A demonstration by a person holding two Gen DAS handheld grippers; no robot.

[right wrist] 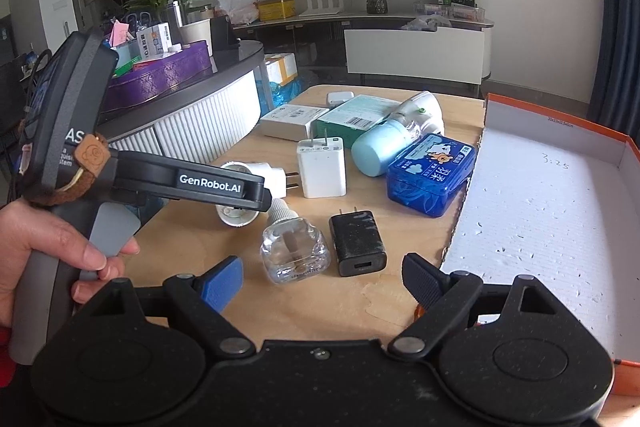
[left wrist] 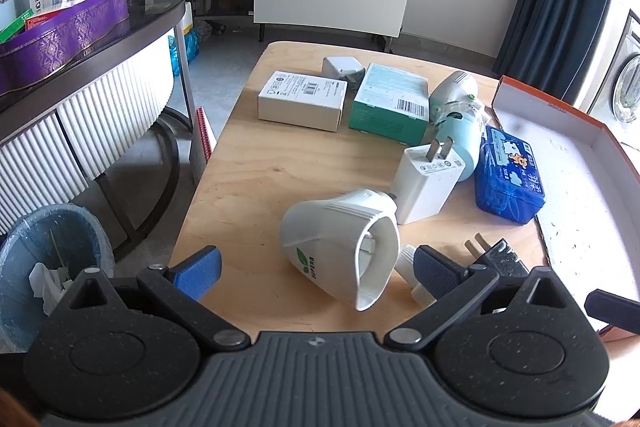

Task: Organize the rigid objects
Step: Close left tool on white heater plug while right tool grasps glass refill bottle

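Left gripper (left wrist: pixel 316 267) open around white plug-in heater (left wrist: pixel 340 247) on table (left wrist: pixel 240 187). Right gripper (right wrist: pixel 322 279) open, empty, near clear bottle (right wrist: pixel 294 251) and black charger (right wrist: pixel 358 241).

The left wrist view was taken from low and close above the worktop (left wrist: pixel 248 179), looking forward along the left tool (left wrist: pixel 316 267) toward the white TV cabinet (left wrist: pixel 330 5) at the far wall. The right wrist view was placed a little further back and to the right, faced the same way, and the left tool (right wrist: pixel 256 193) was seen in it from the side. The white charger (left wrist: pixel 426 183) (right wrist: pixel 321 169), the blue box (left wrist: pixel 510 179) (right wrist: pixel 432 173) and the orange tray (left wrist: pixel 576 163) (right wrist: pixel 560 203) were shared by both views.
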